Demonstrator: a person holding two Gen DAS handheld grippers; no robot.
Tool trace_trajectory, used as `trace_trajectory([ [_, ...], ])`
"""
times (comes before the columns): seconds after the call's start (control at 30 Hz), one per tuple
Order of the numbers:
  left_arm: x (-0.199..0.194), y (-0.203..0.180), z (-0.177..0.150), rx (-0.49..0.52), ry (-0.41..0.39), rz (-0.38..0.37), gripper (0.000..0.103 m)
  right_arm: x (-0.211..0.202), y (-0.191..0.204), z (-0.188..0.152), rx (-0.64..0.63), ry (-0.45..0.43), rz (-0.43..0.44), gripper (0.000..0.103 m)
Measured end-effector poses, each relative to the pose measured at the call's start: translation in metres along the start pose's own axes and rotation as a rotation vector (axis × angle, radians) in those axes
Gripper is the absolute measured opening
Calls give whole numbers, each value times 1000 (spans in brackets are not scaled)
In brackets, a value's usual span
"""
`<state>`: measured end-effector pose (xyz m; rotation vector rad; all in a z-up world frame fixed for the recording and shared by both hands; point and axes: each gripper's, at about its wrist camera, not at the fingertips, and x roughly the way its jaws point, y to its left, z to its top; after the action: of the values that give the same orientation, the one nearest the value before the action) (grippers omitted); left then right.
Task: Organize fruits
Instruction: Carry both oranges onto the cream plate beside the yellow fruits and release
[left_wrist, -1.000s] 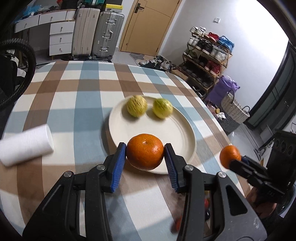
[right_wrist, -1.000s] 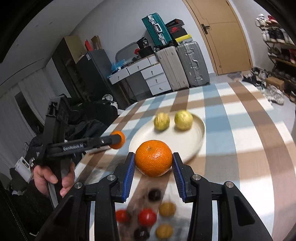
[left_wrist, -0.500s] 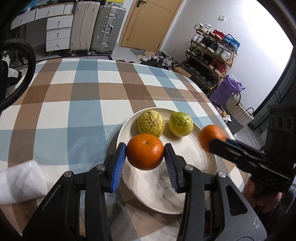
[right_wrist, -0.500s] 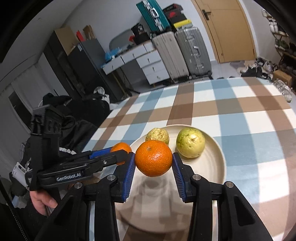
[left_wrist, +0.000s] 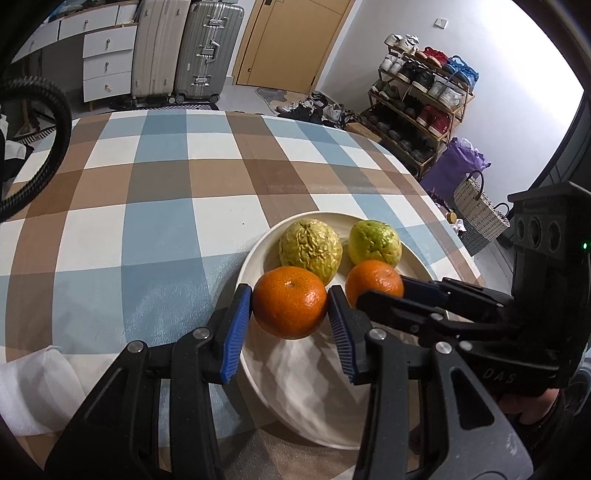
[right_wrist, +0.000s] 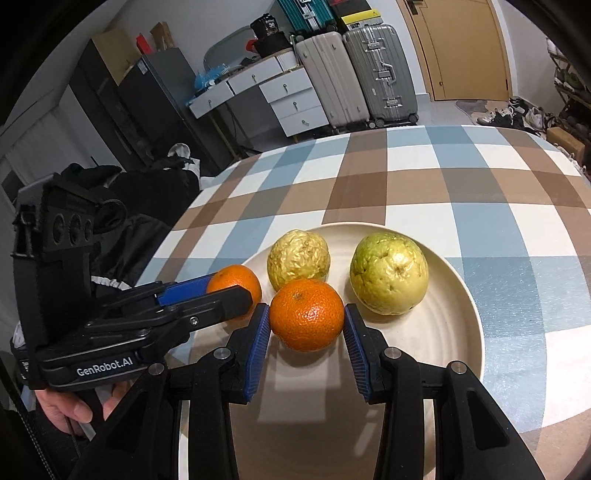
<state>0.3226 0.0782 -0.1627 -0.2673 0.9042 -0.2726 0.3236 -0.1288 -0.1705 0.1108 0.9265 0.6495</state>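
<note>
Two oranges are in my grip, one per side, both over the cream round ceramic plate (left_wrist: 258, 373) on the blue, brown and white checked tablecloth (left_wrist: 147, 192). My left gripper (left_wrist: 290, 317) has its blue-padded fingers closed against the sides of a round orange mandarin (left_wrist: 290, 307), which sits at the plate's 9 o'clock edge in the left wrist view. My right gripper (right_wrist: 306, 325) pinches a second orange mandarin (right_wrist: 306, 314) the same way, near the plate's middle in its own view. I cannot tell whether either fruit rests on the plate or hangs just above it.

At 12 o'clock on the plate sits a wrinkled yellow-green guava (left_wrist: 310, 248); at about 1 o'clock sits a smoother green guava (left_wrist: 375, 242). Both mandarins are just beside the wrinkled one, and my two grippers are crowded close together, the right one's fingers lying across just beside my left one's.

My worry is the release. If I spread my left fingers while that mandarin sits on the sloping rim, it may roll off onto the cloth. Opening either side wide could also knock the neighbouring gripper or nudge a guava, since there is little room. A white paper roll (left_wrist: 33, 391) lies at 8 o'clock, well clear.
</note>
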Motion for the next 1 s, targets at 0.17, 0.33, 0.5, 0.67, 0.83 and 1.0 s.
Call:
trace_trajectory([
  [0.17,3,1,1,-4,6,-6,39,3,-2,0,9,21,-17,41],
  [0.33,7,-1,3,-3,8,15,39,7,-3,2,27,30,-28,41],
  [0.5,2,-8,0,-4,3,45,42,4,-2,1,36,20,-38,46],
  [0.67,-14,-12,-1,-11,-30,67,66,-19,-2,-2,54,-33,-42,53],
  [0.83,-37,-19,-6,-24,-68,86,76,-55,3,-8,46,-94,-38,53],
  [1.0,-65,-32,-15,-22,-103,111,82,-104,4,-23,64,-188,-38,64],
])
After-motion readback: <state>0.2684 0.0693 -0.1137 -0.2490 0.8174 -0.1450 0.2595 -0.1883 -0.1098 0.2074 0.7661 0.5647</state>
